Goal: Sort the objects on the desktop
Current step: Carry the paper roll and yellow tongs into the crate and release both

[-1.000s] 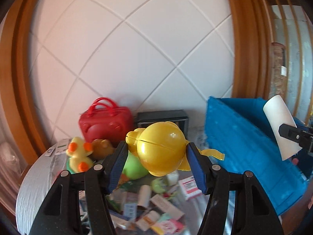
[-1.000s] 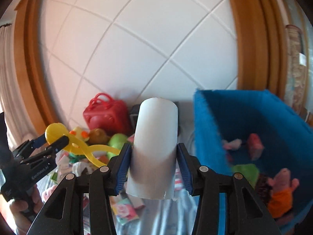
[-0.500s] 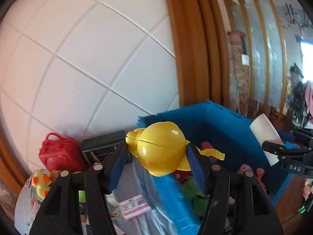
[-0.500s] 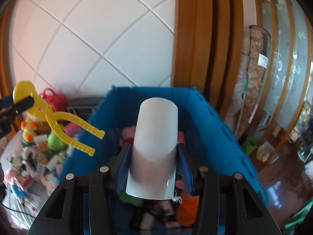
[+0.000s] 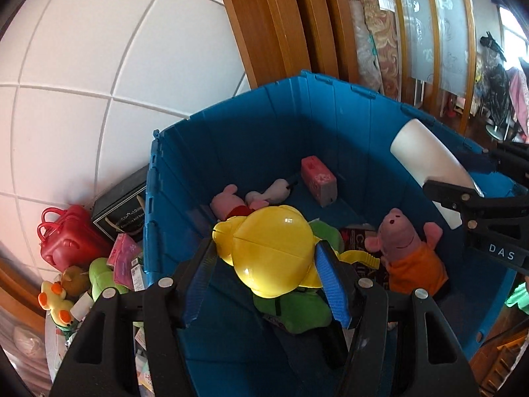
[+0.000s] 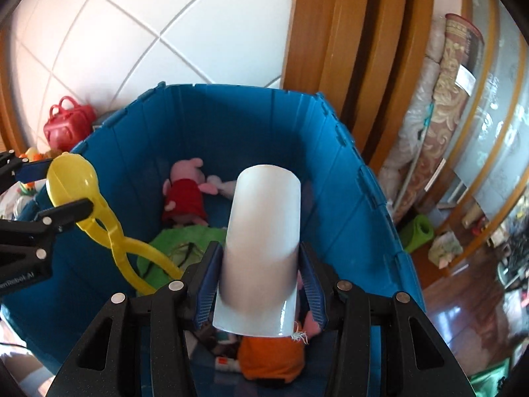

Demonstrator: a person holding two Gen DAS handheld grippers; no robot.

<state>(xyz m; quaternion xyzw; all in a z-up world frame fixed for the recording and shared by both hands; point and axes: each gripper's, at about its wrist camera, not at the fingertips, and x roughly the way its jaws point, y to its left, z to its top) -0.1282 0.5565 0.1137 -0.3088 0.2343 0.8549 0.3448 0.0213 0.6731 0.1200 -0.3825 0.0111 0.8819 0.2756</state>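
The blue bin (image 5: 251, 139) is filling most of both views, with plush toys lying on its floor: a pig in an orange top (image 5: 410, 251) at about 3 o'clock in the left wrist view, a pig in a red top (image 6: 185, 192) toward 10 o'clock in the right wrist view, and a green plush (image 5: 297, 307) sitting under the left gripper

What I judge most likely to be going wrong: the two loads are hanging over the same bin at once, so letting both go together is risking the white cylinder (image 6: 261, 248) knocking the long yellow handles on its way down. The yellow snowball clamp (image 5: 274, 251) is being pinched only on its round, glossy ball, so it could be swivelling or squirting out to one side, perhaps over the bin's near wall. The cylinder is smooth and standing tall above its pads, so it could be tipping forward on release

The left gripper (image 5: 264, 281) is clamping the yellow ball between its blue pads, the ball sitting dead centre and bulging toward 12 o'clock, its handles trailing to 3 o'clock. The right gripper (image 6: 258, 287) is squeezing the white cylinder low on its sides, most of its length projecting toward 12 o'clock over the bin's inside
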